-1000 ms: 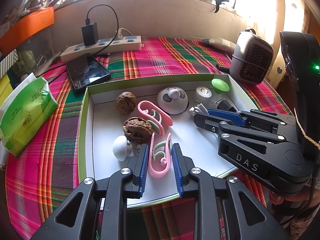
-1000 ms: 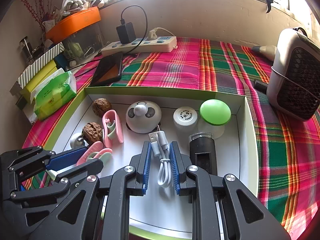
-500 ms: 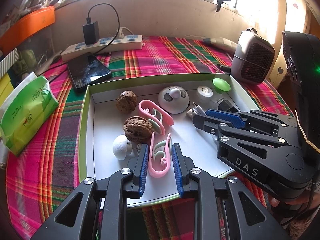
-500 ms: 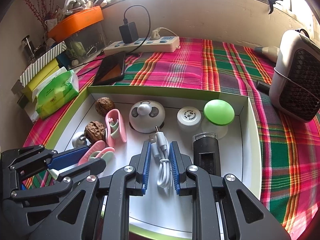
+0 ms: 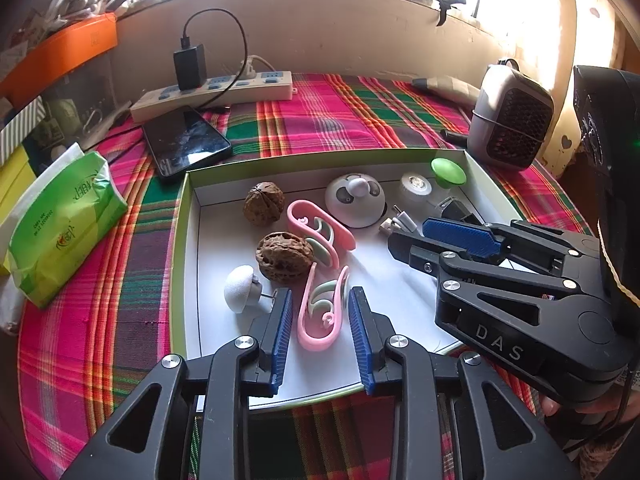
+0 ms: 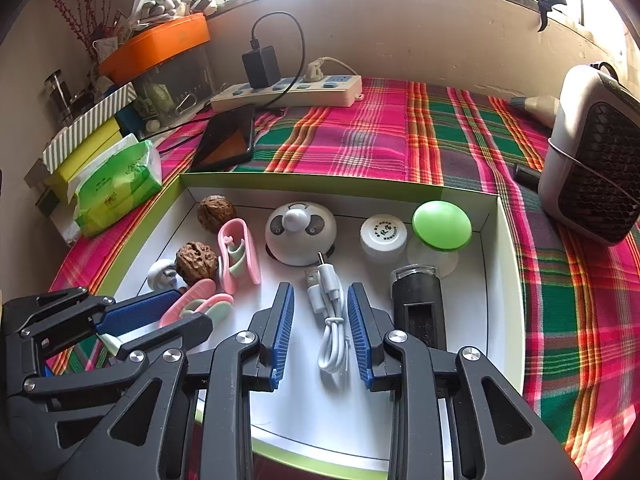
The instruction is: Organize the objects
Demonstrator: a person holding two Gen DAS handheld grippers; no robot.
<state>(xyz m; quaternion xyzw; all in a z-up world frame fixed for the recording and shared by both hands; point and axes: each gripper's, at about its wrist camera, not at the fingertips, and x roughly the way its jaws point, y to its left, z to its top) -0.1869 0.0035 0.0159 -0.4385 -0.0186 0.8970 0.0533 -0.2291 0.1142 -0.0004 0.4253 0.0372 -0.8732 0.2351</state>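
Observation:
A shallow green-rimmed white box (image 5: pixel 182 236) (image 6: pixel 508 248) holds small objects. My left gripper (image 5: pixel 320 330) is open, its blue pads on either side of a pink clip (image 5: pixel 322 312) lying in the box, with small gaps. My right gripper (image 6: pixel 320 330) is open around a coiled white USB cable (image 6: pixel 330 312), not touching it. The box also holds a second pink clip (image 5: pixel 320 230), two walnuts (image 5: pixel 284 256) (image 5: pixel 264 203), a white mushroom-shaped knob (image 5: pixel 240 288), a panda-faced dome (image 6: pixel 300 232), a white cap (image 6: pixel 383 234), a green-topped piece (image 6: pixel 441 220) and a black holder (image 6: pixel 418 304).
The box sits on a plaid cloth (image 6: pixel 380 136). A phone (image 5: pixel 184 142), a power strip with charger (image 5: pixel 212 90) and a green tissue pack (image 5: pixel 64 224) lie to the left and back. A small heater (image 6: pixel 596 160) stands at the right.
Both grippers have opened a little wider around the pink clip and the cable. Both views have drawn back slightly. The objects in the box have not moved.

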